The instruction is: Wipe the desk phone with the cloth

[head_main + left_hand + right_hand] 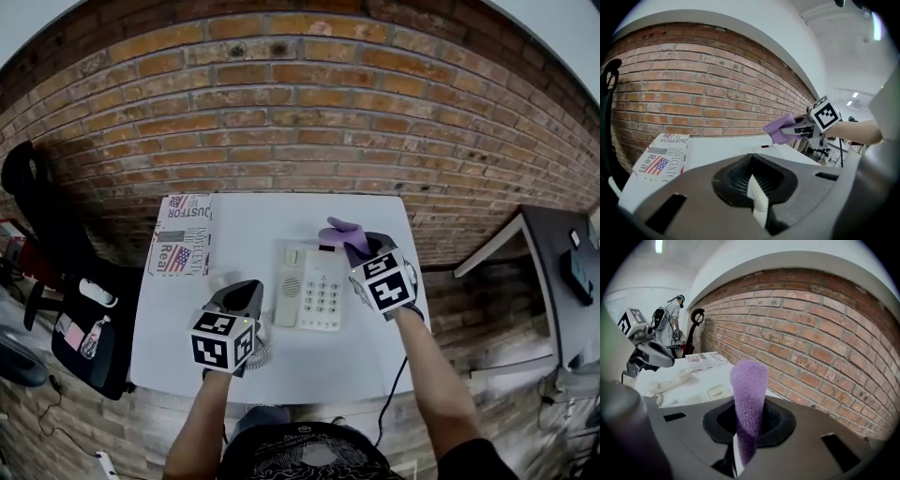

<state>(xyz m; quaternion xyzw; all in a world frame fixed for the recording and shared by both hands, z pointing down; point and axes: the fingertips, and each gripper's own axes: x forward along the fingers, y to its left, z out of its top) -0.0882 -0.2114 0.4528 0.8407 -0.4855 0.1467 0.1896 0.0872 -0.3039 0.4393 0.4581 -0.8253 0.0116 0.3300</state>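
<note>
A white desk phone (317, 289) sits mid-table, its handset (289, 295) lying along its left side and its coiled cord (259, 352) trailing toward the front. My right gripper (361, 248) is shut on a purple cloth (342, 232) and hovers over the phone's far right corner. In the right gripper view the cloth (749, 390) sticks up between the jaws, with the handset (670, 380) beyond it. My left gripper (240, 298) is shut on nothing, just left of the handset. The left gripper view shows the cloth (780, 127) held above the phone (764, 149).
A printed cardboard box (183, 234) lies at the table's back left. A brick wall (300, 122) runs behind the table. A black chair (42, 225) stands to the left. A black cable (394, 384) hangs over the front edge. A person (670, 319) stands far off.
</note>
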